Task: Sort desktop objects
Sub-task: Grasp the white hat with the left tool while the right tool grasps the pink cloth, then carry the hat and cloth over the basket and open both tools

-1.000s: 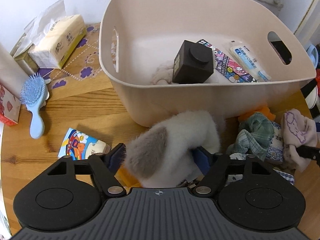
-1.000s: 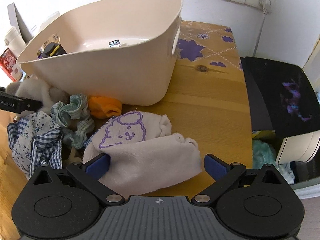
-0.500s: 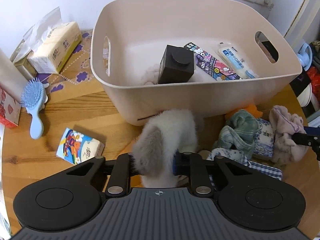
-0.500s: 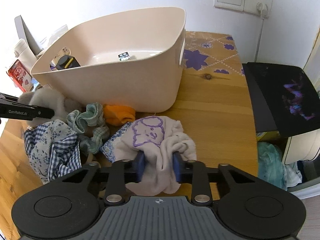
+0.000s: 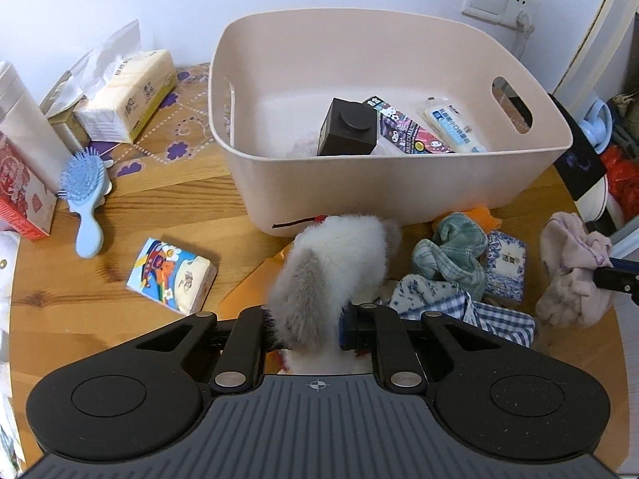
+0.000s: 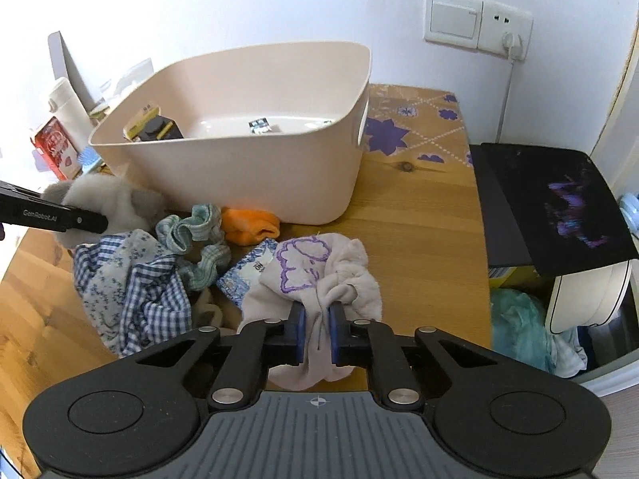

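Together, left gripper (image 5: 305,329) clamps the fluffy sock (image 5: 331,263) and right gripper (image 6: 317,333) the pink sock (image 6: 319,275); dangling cloth may snag the far bin (image 5: 399,175) rim.

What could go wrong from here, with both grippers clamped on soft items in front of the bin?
1. The right gripper pinches only a fold of the pink sock; it may slip out on lifting.
2. That sock overlaps the blue patterned packet, which might get dragged along.
3. The furry white sock in the left gripper sits against the beige bin wall, so it could catch the rim going in.
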